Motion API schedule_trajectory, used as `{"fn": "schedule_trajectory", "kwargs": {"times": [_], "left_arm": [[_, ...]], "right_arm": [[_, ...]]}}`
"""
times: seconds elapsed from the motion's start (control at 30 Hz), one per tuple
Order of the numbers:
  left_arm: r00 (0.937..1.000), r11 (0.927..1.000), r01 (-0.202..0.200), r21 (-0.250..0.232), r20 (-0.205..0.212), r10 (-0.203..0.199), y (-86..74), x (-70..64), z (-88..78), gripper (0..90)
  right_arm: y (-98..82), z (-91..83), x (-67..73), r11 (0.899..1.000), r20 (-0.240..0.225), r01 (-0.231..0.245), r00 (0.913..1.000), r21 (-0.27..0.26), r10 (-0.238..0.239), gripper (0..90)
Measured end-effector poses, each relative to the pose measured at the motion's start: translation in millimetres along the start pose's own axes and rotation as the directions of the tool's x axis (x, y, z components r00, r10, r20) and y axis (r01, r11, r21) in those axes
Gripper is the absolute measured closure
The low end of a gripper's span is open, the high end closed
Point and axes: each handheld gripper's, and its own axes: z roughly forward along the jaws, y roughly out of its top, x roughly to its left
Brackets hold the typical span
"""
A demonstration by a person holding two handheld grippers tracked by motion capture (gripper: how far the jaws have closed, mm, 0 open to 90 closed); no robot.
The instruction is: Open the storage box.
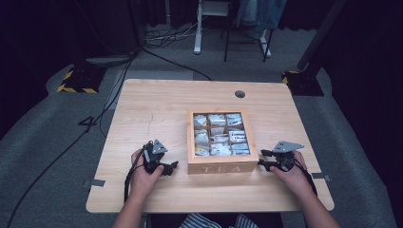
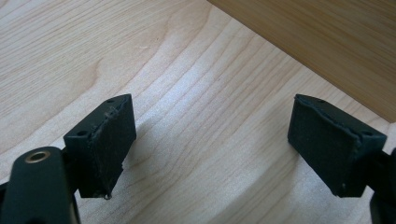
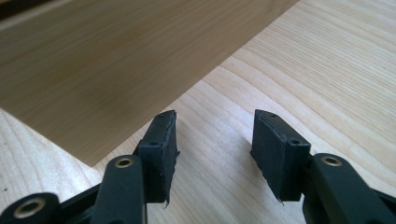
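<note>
Here the wooden tea box sits at the centre of the table, between the left tool and the right tool, both spread and empty, while its glass lid blurs the sachets inside.

Wooden tea box, glass lid shut, packets inside, table centre

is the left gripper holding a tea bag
No, the left gripper has open jaws with bare table between them, beside the tea box.
</note>
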Motion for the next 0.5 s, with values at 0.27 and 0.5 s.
{"fn": "schedule_trajectory", "kwargs": {"times": [0.27, 0.5], "left_arm": [[1.0, 1.0, 0.0, -0.002, 0.0, 0.0, -0.1, 0.1, 0.0, 15.9], [1.0, 1.0, -0.001, -0.001, -0.002, 0.001, 0.0, 0.2, 0.0, 15.9]], "right_arm": [[-1.7, -1.9, -2.5, 1.0, -0.018, 0.005, 0.9998, 0.0, -0.005, 50.1], [-1.6, -1.9, -3.3, 1.0, -0.022, 0.008, 0.9997, 0.001, -0.008, 50.1]]}}
